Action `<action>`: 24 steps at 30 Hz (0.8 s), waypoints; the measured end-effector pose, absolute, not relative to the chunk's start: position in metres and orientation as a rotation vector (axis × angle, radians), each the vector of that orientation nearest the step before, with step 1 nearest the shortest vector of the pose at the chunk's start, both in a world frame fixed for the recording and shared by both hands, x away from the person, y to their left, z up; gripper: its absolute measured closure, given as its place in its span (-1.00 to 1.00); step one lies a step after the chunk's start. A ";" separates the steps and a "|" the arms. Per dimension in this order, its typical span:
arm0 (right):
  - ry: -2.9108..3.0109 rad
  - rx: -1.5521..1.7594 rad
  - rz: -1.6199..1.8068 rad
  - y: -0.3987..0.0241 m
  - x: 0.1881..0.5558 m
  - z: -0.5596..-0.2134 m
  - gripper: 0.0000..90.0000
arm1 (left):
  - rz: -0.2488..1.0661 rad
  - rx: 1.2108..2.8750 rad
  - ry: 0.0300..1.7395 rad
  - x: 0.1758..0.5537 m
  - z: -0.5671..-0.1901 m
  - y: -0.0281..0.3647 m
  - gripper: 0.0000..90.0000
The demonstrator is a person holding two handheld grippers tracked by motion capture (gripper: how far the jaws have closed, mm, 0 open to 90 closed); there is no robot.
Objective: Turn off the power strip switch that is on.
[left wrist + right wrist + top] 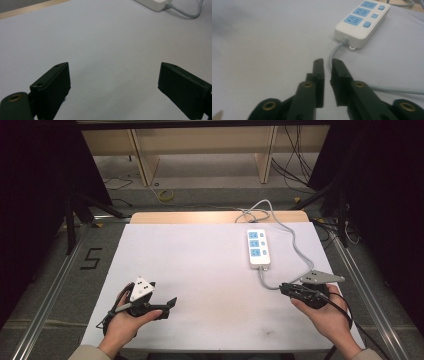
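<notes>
A white power strip (pixel 258 247) with blue sockets lies on the white table sheet (pixel 200 265), right of centre; it also shows in the right gripper view (pixel 362 21), and its end in the left gripper view (pixel 155 3). Its grey cable (pixel 300 255) loops from the near end around to the far edge. My right gripper (pixel 283 287) rests near the front right, pointing toward the strip, its jaws almost together with nothing between them (pixel 327 61); the cable (pixel 334 52) runs just beyond the tips. My left gripper (pixel 162 295) lies at the front left, jaws wide apart over bare sheet (pixel 113 87).
The wooden table edge (pixel 215 216) shows past the sheet. Beyond it stand a light shelf unit (pixel 200 150) and loose cables (pixel 295 165) on the floor. Metal rails (pixel 360 285) flank both sides of the table.
</notes>
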State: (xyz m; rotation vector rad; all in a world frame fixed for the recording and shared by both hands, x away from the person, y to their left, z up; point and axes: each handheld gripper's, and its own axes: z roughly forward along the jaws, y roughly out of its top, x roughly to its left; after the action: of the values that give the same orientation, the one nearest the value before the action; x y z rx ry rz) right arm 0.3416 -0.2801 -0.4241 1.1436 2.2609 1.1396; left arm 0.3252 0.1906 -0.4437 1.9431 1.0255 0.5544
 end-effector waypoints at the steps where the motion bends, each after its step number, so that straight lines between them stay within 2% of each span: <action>1: 2.261 1.144 1.140 -0.280 0.342 -0.424 0.92 | 0.554 1.943 1.025 0.325 -0.444 0.191 -0.76; 2: 2.267 1.160 1.122 -0.279 0.345 -0.423 1.00 | 0.550 1.934 1.036 0.325 -0.444 0.191 -0.74; 24: 2.246 1.262 1.070 -0.264 0.384 -0.410 1.00 | 0.556 1.935 1.063 0.325 -0.444 0.191 -0.70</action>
State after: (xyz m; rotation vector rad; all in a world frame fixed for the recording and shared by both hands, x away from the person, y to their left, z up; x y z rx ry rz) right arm 0.3836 -0.2642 -0.4097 1.2619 2.2462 1.0703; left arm 0.3254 0.1908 -0.4439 1.9355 1.0625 0.5557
